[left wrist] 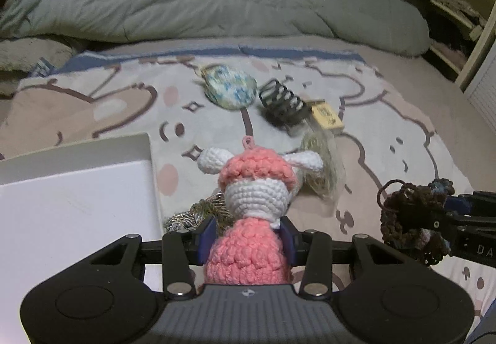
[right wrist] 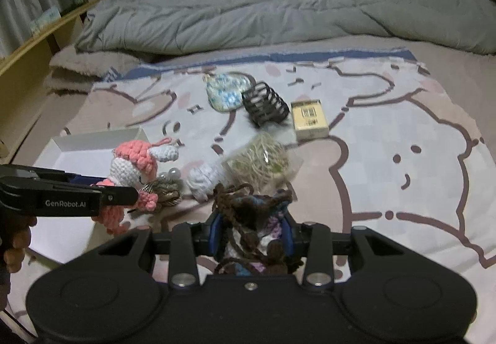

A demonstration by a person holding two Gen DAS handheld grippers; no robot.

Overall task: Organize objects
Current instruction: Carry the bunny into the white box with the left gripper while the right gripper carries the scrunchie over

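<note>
Progress early | my left gripper [left wrist: 248,238] clamps doll [left wrist: 251,189] | right gripper [right wrist: 252,238] clamps yarn [right wrist: 251,220] | box [left wrist: 71,204] seemingly empty | clip [right wrist: 263,107], pouch [right wrist: 224,91] wait far.

Matte black left gripper [left wrist: 251,240] and right gripper [right wrist: 251,238] are showing blue finger pads [left wrist: 207,235], silver screws, white "GenRobot.AI" lettering; bare-skinned hand [right wrist: 15,238] lower left.

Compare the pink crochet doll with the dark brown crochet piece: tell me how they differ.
The pink crochet doll is pink and white with a clear head and ears; the brown crochet piece is dark brown with blue and lilac patches, a loose tangle of cords. The doll sits in the left gripper, the brown piece in the right gripper. Both are yarn, clamped between fingers above the bed.
</note>
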